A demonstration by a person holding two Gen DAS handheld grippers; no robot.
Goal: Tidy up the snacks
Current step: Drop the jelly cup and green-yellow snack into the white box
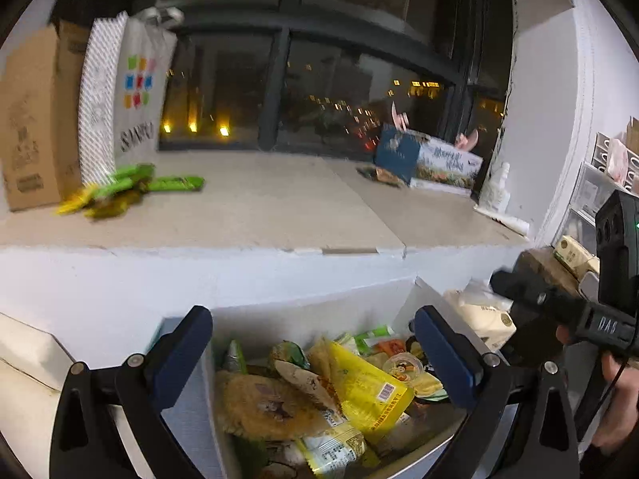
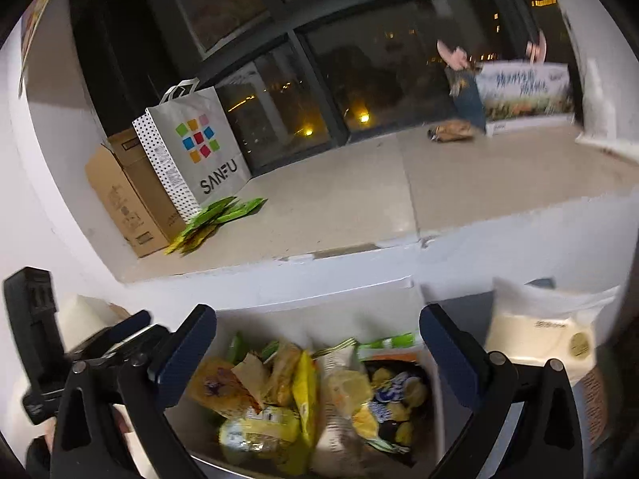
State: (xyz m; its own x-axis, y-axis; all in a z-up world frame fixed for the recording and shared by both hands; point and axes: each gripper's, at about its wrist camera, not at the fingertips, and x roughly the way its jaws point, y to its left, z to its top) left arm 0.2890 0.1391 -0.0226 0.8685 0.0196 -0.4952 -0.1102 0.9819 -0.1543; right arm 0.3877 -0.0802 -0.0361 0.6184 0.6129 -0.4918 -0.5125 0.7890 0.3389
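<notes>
A broad beige stone window ledge [image 1: 255,207] runs below the dark night-time window [image 1: 319,92], its front edge chipped above a white wall face. Most of the ledge's middle lies bare; things crowd only its ends. At the left end stand a brown cardboard carton [image 2: 120,195] and, touching it, a white paper shopping bag with coloured squares [image 2: 199,151], with a loose heap of green and yellow snack sachets [image 2: 211,219] at the bag's foot. At the right end sits a blue-and-white printed box [image 1: 431,159], with a small brown packet [image 2: 453,131] just beside it. Below the ledge, against the wall, an open white box [image 1: 303,311] holds mixed snack packets [image 1: 319,395]. The left gripper [image 1: 313,355] and right gripper [image 2: 317,355] hang over that box, fingers spread wide with nothing gripped between them.
</notes>
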